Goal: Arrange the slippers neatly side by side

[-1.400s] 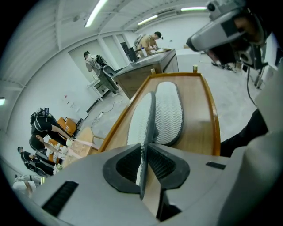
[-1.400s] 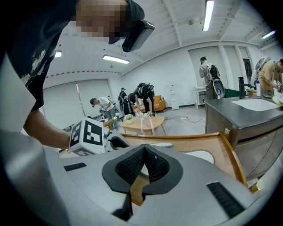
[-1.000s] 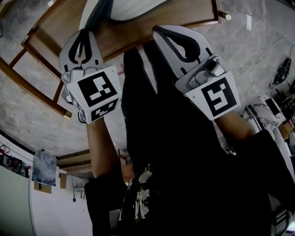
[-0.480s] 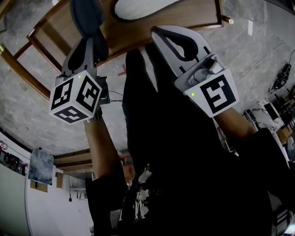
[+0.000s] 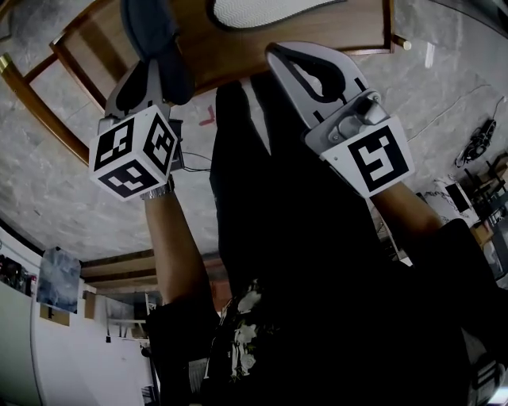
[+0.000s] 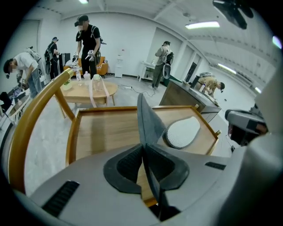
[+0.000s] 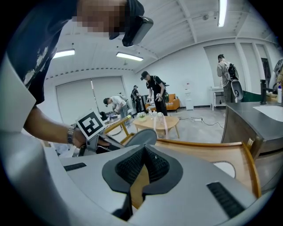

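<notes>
My left gripper (image 5: 155, 70) is shut on a dark grey slipper (image 5: 151, 28) and holds it over the wooden table (image 5: 238, 55). In the left gripper view the slipper (image 6: 148, 117) stands edge-on between the pads, above the tabletop (image 6: 101, 132). The second slipper (image 6: 181, 132) lies sole up on the table's far right part, its pale ribbed sole (image 5: 266, 9) showing. My right gripper (image 5: 278, 54) hovers at the table's near edge, shut with nothing in it. From the right gripper view (image 7: 143, 150) the held slipper (image 7: 141, 137) sits just beyond the shut jaws.
The table has a raised wooden rim (image 7: 247, 163). A curved wooden rail (image 6: 31, 119) runs along its left side. Beyond it are a round low table (image 6: 90, 90) with bottles, a counter (image 6: 185, 95) and several people standing on the pale marble floor (image 5: 48, 190).
The left gripper rolled and shifted left with the slipper, which now stands on edge. The marker cube shows different faces. The right gripper has hardly moved.
</notes>
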`<state>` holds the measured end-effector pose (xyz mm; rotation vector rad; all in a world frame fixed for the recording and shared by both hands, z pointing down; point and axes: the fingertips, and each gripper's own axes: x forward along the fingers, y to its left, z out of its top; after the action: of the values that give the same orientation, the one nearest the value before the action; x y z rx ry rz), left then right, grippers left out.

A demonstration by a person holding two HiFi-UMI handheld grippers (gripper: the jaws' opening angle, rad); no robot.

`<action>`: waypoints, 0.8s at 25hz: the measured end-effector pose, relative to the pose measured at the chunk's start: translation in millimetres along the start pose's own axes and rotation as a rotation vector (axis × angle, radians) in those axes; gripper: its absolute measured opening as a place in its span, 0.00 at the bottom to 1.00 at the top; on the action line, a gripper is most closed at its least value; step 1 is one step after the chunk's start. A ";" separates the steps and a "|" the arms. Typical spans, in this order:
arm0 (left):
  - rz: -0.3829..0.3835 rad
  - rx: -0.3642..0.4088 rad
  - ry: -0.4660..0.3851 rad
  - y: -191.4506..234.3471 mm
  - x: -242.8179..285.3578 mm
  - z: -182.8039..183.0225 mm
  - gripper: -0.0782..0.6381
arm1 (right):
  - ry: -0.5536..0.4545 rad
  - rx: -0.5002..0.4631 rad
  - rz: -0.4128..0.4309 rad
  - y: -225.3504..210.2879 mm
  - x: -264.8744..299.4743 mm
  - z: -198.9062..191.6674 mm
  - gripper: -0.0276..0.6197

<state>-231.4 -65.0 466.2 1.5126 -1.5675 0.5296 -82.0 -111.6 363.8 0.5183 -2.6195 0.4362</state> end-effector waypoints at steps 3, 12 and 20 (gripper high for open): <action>0.025 -0.002 0.001 7.3 0.4 -0.8 0.15 | 0.007 -0.007 0.019 3.0 4.3 4.1 0.03; 0.125 0.065 0.021 21.7 10.7 -2.8 0.16 | 0.016 -0.033 0.059 6.2 14.3 12.9 0.03; 0.275 0.066 0.024 42.4 21.3 -15.5 0.18 | 0.031 -0.074 0.104 -7.8 7.7 13.9 0.03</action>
<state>-264.7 -57.8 502.6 1.3404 -1.7656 0.7581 -90.1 -125.9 357.2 0.3496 -2.6300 0.3746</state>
